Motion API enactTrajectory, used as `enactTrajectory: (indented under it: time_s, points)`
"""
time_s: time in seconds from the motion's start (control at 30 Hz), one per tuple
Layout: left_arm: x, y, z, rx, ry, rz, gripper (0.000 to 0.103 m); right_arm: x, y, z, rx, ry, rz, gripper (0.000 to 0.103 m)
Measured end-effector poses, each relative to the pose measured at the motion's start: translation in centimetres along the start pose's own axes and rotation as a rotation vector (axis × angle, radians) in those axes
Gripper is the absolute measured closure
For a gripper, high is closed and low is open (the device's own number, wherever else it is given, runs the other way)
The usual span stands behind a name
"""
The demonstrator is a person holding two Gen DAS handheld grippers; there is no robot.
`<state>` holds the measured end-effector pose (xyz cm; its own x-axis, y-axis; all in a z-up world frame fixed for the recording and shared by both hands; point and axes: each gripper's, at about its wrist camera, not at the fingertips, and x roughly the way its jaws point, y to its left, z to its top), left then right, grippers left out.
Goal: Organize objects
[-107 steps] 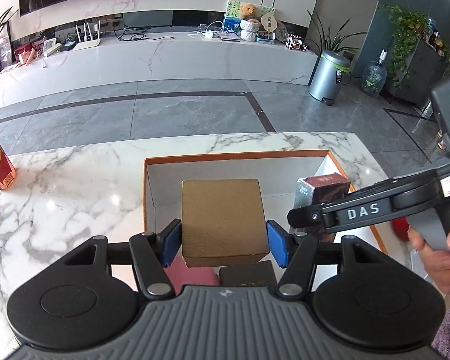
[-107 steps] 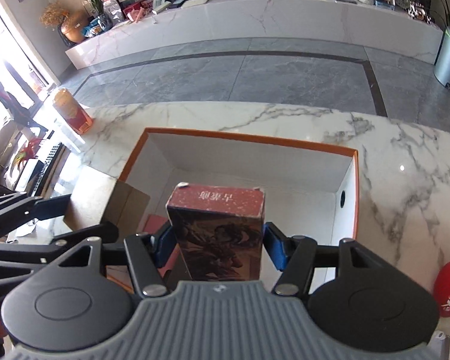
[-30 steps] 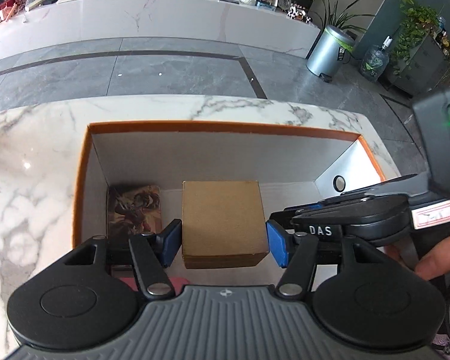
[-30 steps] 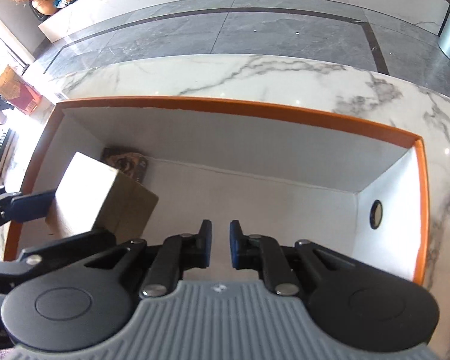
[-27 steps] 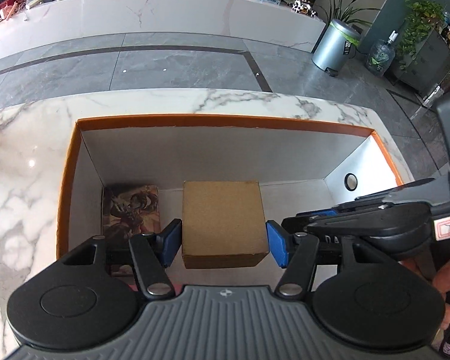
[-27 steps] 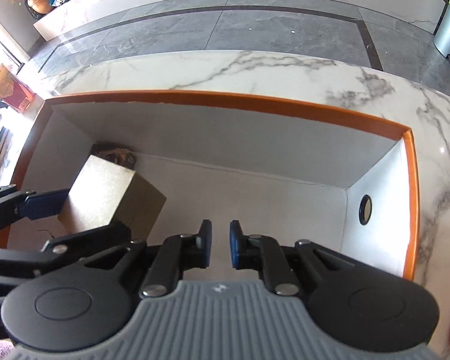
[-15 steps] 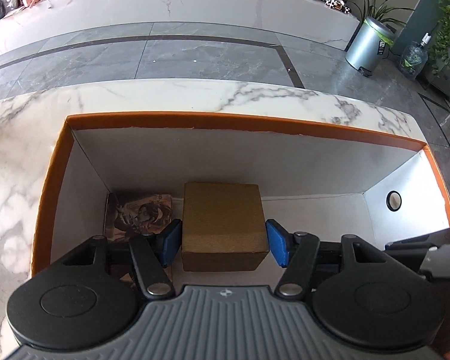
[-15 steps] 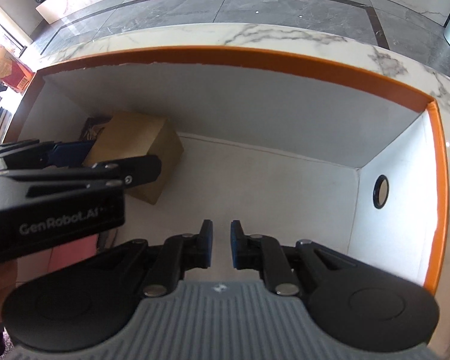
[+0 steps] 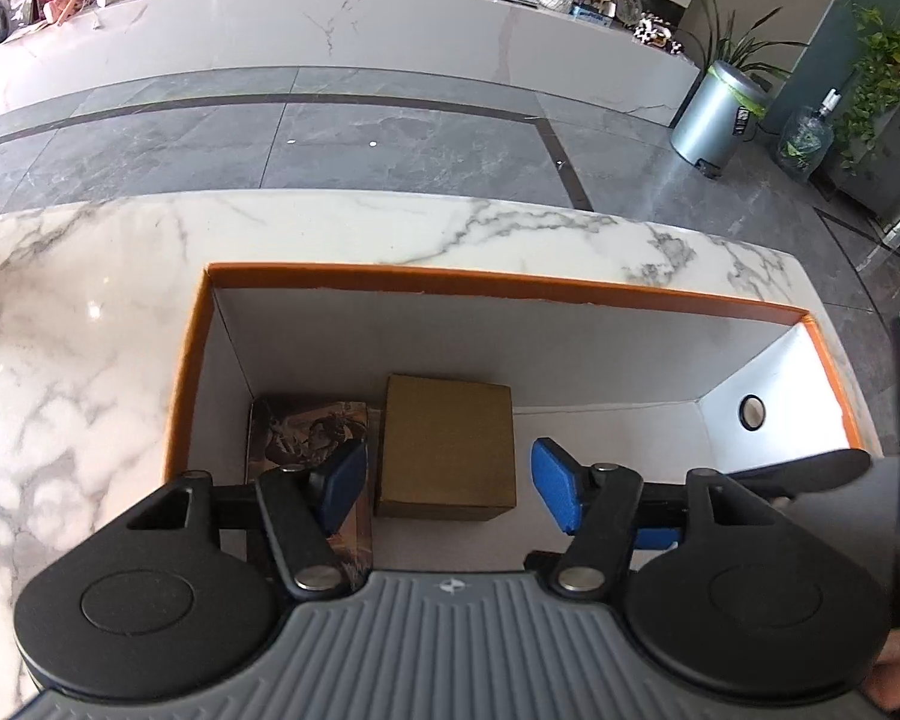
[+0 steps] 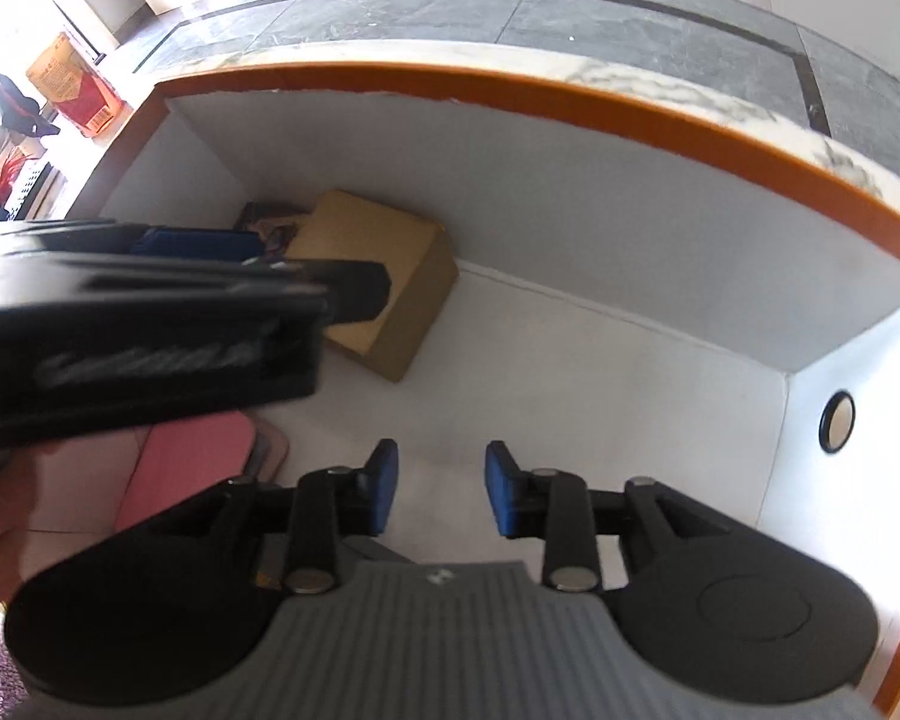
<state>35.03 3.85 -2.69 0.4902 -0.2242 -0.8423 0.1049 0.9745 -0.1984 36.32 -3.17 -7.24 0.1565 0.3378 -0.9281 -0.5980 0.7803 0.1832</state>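
Note:
A brown cardboard box [image 9: 447, 447] stands on the floor of the orange-rimmed white storage box [image 9: 498, 285], next to a flat illustrated card box [image 9: 306, 432] in the far left corner. My left gripper [image 9: 450, 489] is open, its blue pads apart from the brown box on either side. In the right wrist view the brown box [image 10: 384, 276] sits at the left, partly hidden by the blurred left gripper. My right gripper [image 10: 441, 483] is open and empty above the bare white floor.
A pink flat item [image 10: 192, 456] lies at the near left inside the storage box. The box has a round hole [image 10: 839, 421] in its right wall. The storage box rests on a marble table [image 9: 90, 312]. A red carton [image 10: 81, 90] stands on the table's far left.
My left gripper has opened and let go of the brown box, which now rests on the storage box floor. My right gripper has opened from shut.

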Motion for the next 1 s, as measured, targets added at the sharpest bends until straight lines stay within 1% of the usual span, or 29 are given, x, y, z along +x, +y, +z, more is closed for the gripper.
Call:
enactTrajectory:
  time_s: [0.07,0.17,0.23,0.37,0.4,0.43,0.53,0.57,0.63,0.8,0.9,1.0]
  points:
    - [-1.5,0.6,0.2,0.006,-0.027,-0.027,0.038,0.2,0.6,0.6,-0.013,-0.01,0.011,0.069]
    - [-3.6,1.5,0.7,-0.008,-0.082,-0.007,0.038,0.5,1.3,1.2,-0.038,-0.028,0.009,0.069]
    - [-4.5,2.2,0.9,-0.012,-0.109,-0.01,0.038,0.8,1.8,1.6,-0.061,-0.04,-0.005,0.069]
    - [-5.2,3.3,0.9,-0.036,-0.123,-0.011,0.038,1.2,2.8,2.3,-0.105,-0.056,-0.018,0.07]
    - [-5.2,3.6,0.8,-0.04,-0.125,-0.018,0.041,1.4,2.9,2.5,-0.118,-0.059,-0.017,0.072]
    - [-5.2,3.7,0.7,-0.044,-0.122,-0.025,0.042,1.5,3.0,2.6,-0.139,-0.061,-0.017,0.076]
    - [-5.2,4.0,0.5,-0.05,-0.12,-0.046,0.044,1.9,4.0,2.8,-0.233,-0.062,-0.035,0.076]
    - [-5.3,4.1,0.3,-0.044,-0.122,-0.046,0.044,1.9,4.0,2.8,-0.233,-0.062,-0.035,0.076]
    - [-5.4,4.0,0.1,-0.031,-0.127,-0.045,0.044,2.1,4.9,2.8,-0.288,-0.058,-0.055,0.077]
    - [-5.8,3.7,-0.3,-0.019,-0.122,-0.058,0.044,2.2,5.4,2.9,-0.306,-0.052,-0.082,0.078]
    - [-6.7,3.2,-0.8,-0.002,-0.126,-0.074,0.044,1.2,5.4,2.8,-0.275,-0.054,-0.084,0.077]
    - [-8.2,2.2,-1.6,0.028,-0.132,-0.092,0.044,-0.9,5.6,2.1,-0.254,-0.065,-0.094,0.077]
